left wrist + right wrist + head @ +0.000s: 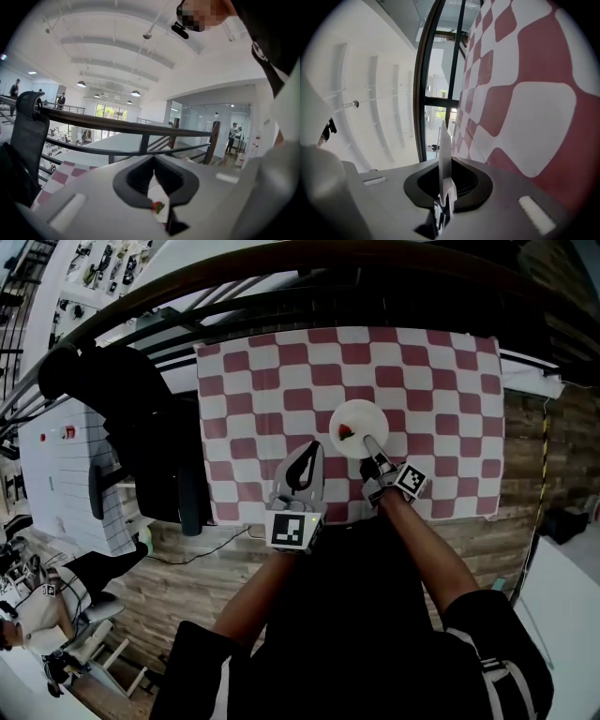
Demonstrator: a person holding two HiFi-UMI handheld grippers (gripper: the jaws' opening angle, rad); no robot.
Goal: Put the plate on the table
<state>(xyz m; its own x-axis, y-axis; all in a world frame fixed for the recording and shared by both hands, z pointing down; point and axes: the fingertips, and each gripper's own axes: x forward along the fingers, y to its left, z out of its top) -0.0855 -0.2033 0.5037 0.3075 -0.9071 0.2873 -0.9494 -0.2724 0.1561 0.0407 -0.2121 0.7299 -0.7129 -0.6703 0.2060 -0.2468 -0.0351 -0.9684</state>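
Observation:
A small white plate with a red bit of food on it lies flat over the middle of the red-and-white checked tablecloth. I cannot tell whether it touches the cloth. My right gripper is shut on the plate's near rim. In the right gripper view the plate runs edge-on out of the jaws of the right gripper, with the cloth close beside it. My left gripper hovers just left of the plate, jaws together and empty. Through the left gripper the plate shows.
A dark railing runs behind the table's far edge. A black office chair draped with dark cloth stands to the left, beside a white cabinet. Wooden floor lies under the table's near edge.

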